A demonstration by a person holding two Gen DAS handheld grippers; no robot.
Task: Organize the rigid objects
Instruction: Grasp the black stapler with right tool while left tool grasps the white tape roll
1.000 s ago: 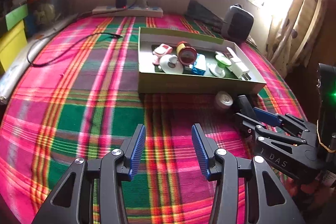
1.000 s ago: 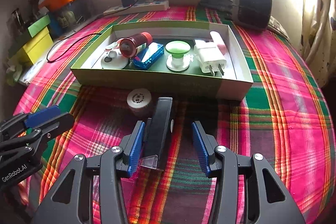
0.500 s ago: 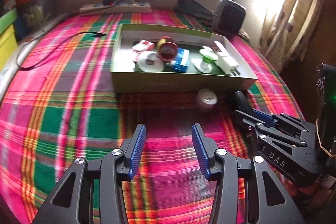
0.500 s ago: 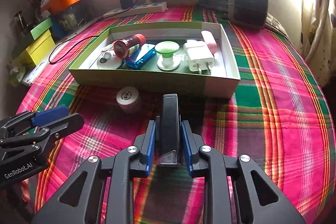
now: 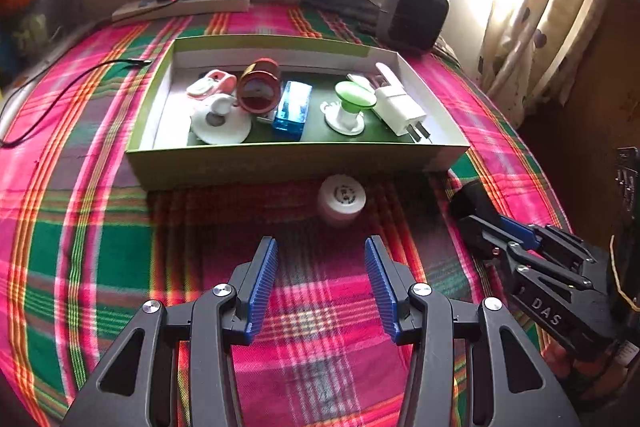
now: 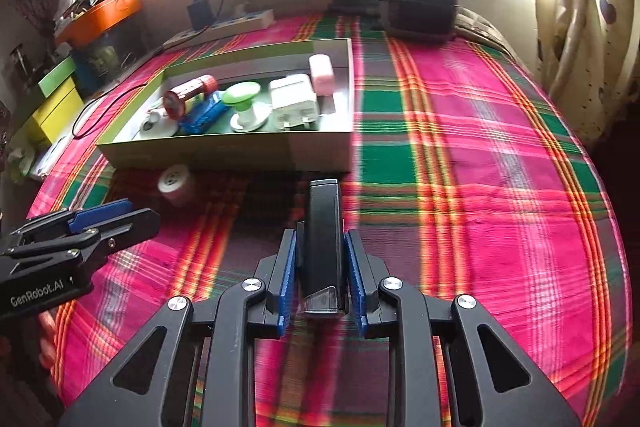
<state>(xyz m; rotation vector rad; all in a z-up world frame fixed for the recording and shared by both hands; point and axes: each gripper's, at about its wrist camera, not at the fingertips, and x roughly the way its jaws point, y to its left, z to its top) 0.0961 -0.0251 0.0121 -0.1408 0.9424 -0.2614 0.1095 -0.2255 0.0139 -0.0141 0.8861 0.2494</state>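
My right gripper point(image 6: 320, 239) is shut on a long black bar-shaped object point(image 6: 323, 227) whose far end points at the green box point(image 6: 224, 151). A small white round jar point(image 6: 175, 183) lies on the plaid cloth just in front of the box wall. My left gripper point(image 5: 320, 247) stands open over the cloth with nothing between its fingers, and the white jar point(image 5: 341, 197) sits a short way ahead of it. The box point(image 5: 296, 159) holds a red-lidded jar point(image 5: 258, 91), a blue case point(image 5: 292, 105), a green-topped knob point(image 5: 352, 103) and a white charger plug point(image 5: 400, 111). The right gripper point(image 5: 492, 227) shows at the right edge of the left wrist view.
A power strip point(image 5: 184, 5) with a black adapter and cable lies at the far edge by the wall. A black heater-like box point(image 6: 418, 1) stands at the back right. Curtains point(image 6: 576, 7) hang on the right. Yellow and green boxes point(image 6: 52, 103) and an orange tray point(image 6: 100, 17) sit left.
My right gripper has shut on the black object, which lay loose between its open fingers before, and has moved right. My left gripper has moved right, so the white jar is now nearly straight ahead.
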